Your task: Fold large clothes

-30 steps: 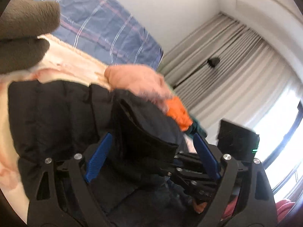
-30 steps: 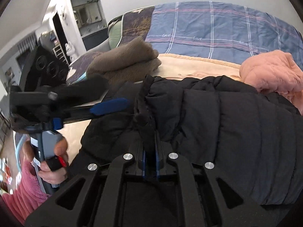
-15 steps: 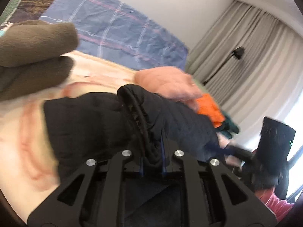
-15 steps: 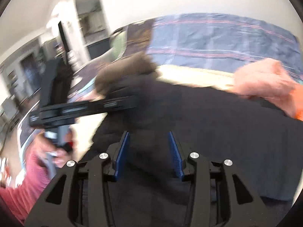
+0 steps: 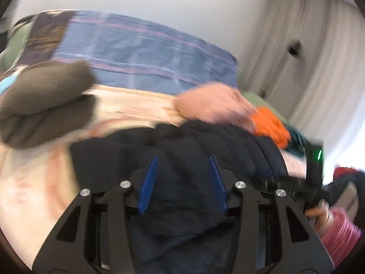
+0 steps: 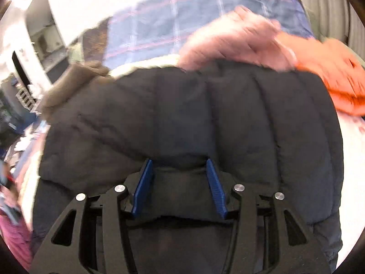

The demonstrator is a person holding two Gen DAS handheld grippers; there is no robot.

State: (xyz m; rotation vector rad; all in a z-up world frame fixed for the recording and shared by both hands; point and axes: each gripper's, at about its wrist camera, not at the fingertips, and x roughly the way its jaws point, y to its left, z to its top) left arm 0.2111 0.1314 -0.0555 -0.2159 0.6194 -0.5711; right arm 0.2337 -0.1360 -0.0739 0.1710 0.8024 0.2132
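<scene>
Both jaws stand released: the blue pads of my left gripper (image 5: 182,182) and of my right gripper (image 6: 180,185) are spread apart with nothing clamped between them. Each pair hangs low over the black puffer jacket (image 6: 194,118), which lies on the bed (image 5: 41,182); whether the pads touch the fabric, I cannot tell through the motion blur.

Reference landmark: the jacket.
- Beyond its far edge: a pink garment (image 6: 232,38), touching or overlapping the jacket.
- Beside the pink garment, toward the jacket's right end: an orange garment (image 6: 330,77).
- Off the jacket's left end: a brown folded item (image 5: 45,100), resting on the cream blanket.
- Behind all of these: a blue plaid cover (image 5: 141,52).

Status, as judged: the jacket appears compact, a thick block with a doubled near edge, so at least one fold looks complete. Remaining work is probably a final fold or tidying of the edges, then the pink and orange garments, which look unfolded.
</scene>
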